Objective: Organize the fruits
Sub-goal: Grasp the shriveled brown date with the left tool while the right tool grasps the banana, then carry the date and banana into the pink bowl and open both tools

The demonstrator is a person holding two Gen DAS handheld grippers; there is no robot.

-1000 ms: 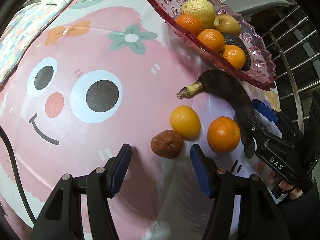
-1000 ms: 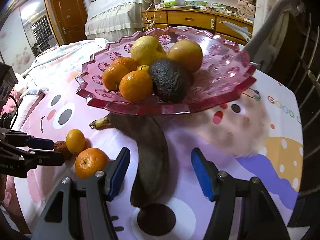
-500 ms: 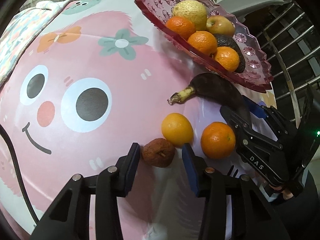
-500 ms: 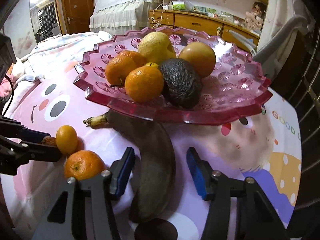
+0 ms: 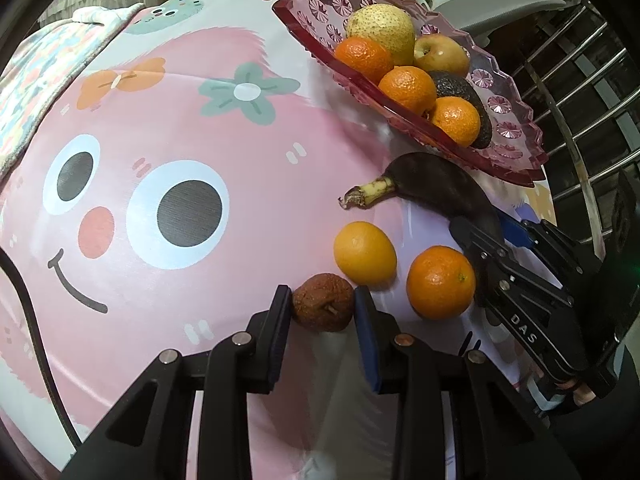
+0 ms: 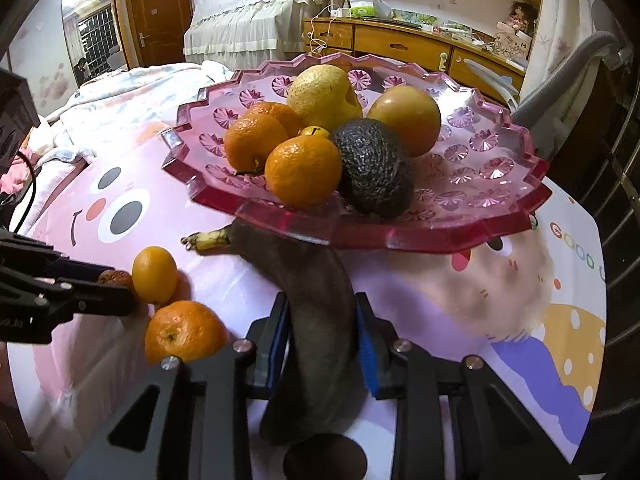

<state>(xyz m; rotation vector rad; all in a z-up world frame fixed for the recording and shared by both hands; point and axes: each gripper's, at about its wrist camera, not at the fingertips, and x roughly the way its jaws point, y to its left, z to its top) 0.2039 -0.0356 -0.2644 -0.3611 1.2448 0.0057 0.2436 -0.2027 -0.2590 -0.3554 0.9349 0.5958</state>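
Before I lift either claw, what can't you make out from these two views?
- Blackened banana: its far end is hidden under the pink bowl's rim in the right wrist view, and by the right claw in the left wrist view.
- Shrivelled brown fruit: mostly hidden behind the left claw in the right wrist view.
- Small yellow fruit: mostly buried among the bowl's oranges.

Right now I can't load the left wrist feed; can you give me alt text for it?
The left tool has closed its blue pads on a shrivelled brown fruit lying on a pink cartoon-face tablecloth. Just beyond lie a yellow-orange citrus, an orange and a blackened banana, which the right tool straddles. A pink glass bowl of fruit sits behind.
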